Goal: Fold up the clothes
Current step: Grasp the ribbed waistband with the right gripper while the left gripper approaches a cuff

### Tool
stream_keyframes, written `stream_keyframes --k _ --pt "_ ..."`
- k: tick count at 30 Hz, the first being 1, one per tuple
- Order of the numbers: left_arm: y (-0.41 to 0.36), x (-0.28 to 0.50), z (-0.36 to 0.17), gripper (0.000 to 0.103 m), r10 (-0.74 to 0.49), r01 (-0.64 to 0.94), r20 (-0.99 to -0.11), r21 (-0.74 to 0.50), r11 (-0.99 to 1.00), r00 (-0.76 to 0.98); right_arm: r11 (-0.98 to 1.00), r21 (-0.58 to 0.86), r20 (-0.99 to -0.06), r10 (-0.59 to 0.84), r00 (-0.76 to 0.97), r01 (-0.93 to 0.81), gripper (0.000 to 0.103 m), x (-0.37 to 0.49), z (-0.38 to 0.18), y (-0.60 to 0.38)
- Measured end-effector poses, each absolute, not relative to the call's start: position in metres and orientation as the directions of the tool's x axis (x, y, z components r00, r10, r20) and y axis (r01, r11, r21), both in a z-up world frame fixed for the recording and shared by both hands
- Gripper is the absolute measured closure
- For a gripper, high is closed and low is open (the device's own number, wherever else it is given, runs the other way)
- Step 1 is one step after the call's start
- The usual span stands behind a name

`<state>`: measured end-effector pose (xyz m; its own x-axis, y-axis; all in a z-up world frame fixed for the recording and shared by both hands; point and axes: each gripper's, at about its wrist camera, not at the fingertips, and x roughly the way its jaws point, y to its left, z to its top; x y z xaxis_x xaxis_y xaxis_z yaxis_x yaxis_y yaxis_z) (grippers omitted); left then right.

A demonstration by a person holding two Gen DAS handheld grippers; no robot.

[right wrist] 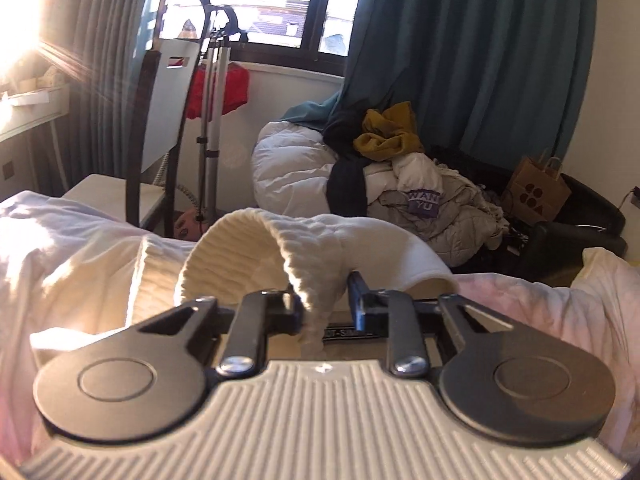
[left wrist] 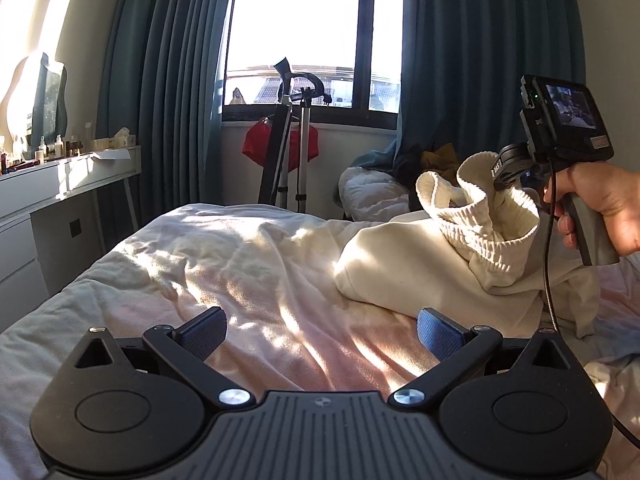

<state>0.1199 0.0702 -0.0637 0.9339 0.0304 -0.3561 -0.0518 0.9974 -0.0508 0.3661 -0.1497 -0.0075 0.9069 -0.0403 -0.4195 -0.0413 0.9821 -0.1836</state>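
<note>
One cream sweatpants (left wrist: 432, 256) on the bed (left wrist: 240, 264), waistband lifted. Right gripper (right wrist: 326, 306) clamped on the ribbed waistband (right wrist: 304, 276); left gripper (left wrist: 320, 334) jaws wide apart, holding nothing, over bare duvet.

Cream garment (right wrist: 280, 248) hides right gripper (right wrist: 326, 312) pads — forearm cropped.

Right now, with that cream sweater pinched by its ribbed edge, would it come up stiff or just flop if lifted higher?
Probably floppy: the cream sweater already sags in soft folds on the bed below the right gripper, whose jaws are shut on its ribbed hem. It looks thick, so likely bulky yet fairly light. The knit ribbing should grip rather than slip.
</note>
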Motion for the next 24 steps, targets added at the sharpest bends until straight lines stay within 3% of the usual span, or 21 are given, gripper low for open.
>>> stream_keyframes --k 15,19,24 --pt "0.073 0.062 -0.021 0.004 -0.077 0.025 -0.265 -0.195 0.981 0.961 0.990 0.136 -0.296 0.062 0.953 -0.022 0.091 0.176 0.058 -0.262" --pt "0.071 0.043 -0.012 0.004 -0.110 0.045 -0.256 -0.247 0.968 0.960 0.980 0.193 -0.308 0.104 0.946 -0.045 0.091 0.113 0.045 -0.279" --pt "0.062 0.033 -0.018 0.005 -0.136 0.048 -0.312 -0.276 0.960 0.940 0.962 0.271 -0.437 0.106 0.893 0.018 0.091 0.075 -0.001 -0.303"
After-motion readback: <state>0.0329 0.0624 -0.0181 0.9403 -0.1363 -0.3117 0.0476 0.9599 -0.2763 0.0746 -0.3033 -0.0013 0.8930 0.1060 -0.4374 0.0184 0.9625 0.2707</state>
